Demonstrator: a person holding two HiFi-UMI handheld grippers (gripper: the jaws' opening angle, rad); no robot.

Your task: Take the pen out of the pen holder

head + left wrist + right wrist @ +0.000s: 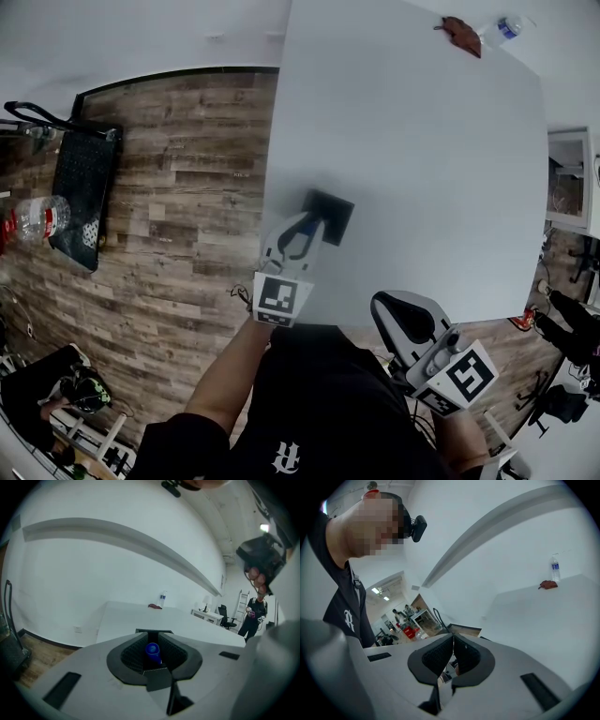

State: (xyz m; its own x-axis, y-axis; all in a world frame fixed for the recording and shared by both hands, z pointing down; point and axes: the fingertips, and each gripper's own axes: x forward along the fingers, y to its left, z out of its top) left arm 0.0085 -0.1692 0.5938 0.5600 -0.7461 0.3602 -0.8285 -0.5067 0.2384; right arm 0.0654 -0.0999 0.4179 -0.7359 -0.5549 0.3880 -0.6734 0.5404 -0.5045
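Observation:
The black square pen holder [334, 215] stands on the white table [422, 141] near its left edge. My left gripper [303, 230] is right over the holder's near side and is shut on a blue pen [151, 651], whose round blue end shows between the dark pads. In the left gripper view the holder's rim [153, 631] peeks out just beyond the jaws. Whether the pen's lower end is still inside the holder is hidden. My right gripper [397, 314] hovers at the table's near edge, away from the holder, its pads [464, 656] pressed together with nothing between them.
A water bottle [504, 28] and a reddish-brown cloth [462, 36] lie at the table's far right corner. Left of the table is wood floor with a black crate [82, 192] and a bottle [39, 217]. People stand in the background of both gripper views.

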